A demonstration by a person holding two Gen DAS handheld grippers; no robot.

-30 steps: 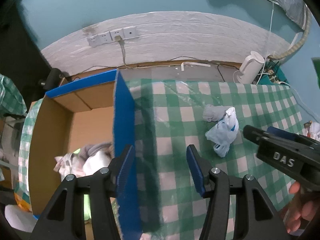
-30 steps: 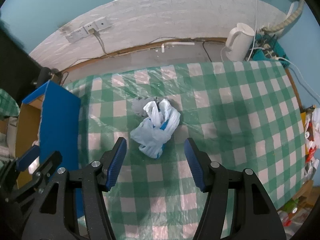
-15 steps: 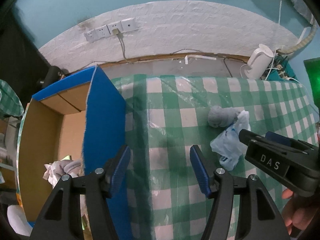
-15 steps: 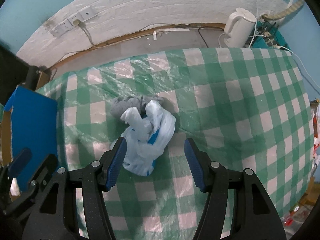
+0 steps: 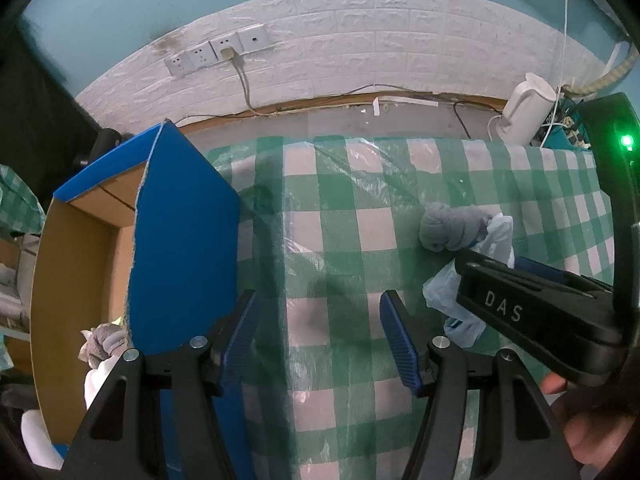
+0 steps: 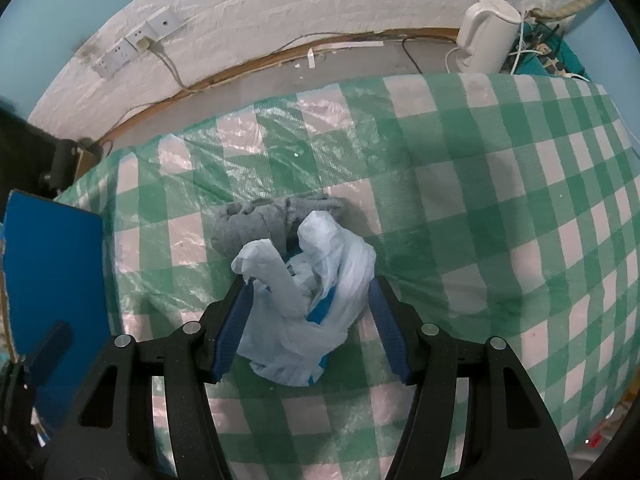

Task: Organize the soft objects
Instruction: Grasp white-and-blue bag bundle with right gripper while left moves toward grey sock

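In the right wrist view we see our right claw point(image 6: 308, 320) spread wide, its blue pads point(image 6: 234, 326) flanking a crumpled white plastic bag point(image 6: 308, 304) at the centre of the frame. The bag lies between the pads on the green-and-white checked surface point(image 6: 500, 208); whether the pads already press it we cannot tell, but the jaws are plainly not clenched. A rolled grey sock point(image 6: 260, 224) sits just above the bag in the frame, touching it.

In the left wrist view our left claw point(image 5: 320, 332) is released as well, holding nothing, low in the middle of the frame over the checked cloth. To its left stands a cardboard box point(image 5: 72, 264) with blue outer faces, one blue flap point(image 5: 184, 240) upright. Soft things in grey and white point(image 5: 100, 344) show inside the box at the lower left. At the right of this frame the same grey sock point(image 5: 448, 228) and the bag point(image 5: 452, 292) lie together, partly hidden behind the black body of the right claw.

Beyond the surface, toward the upper right in both views, a white kettle point(image 6: 488, 32) stands on the floor by the white brick-patterned wall, and sockets point(image 5: 216, 52) sit at the upper left.
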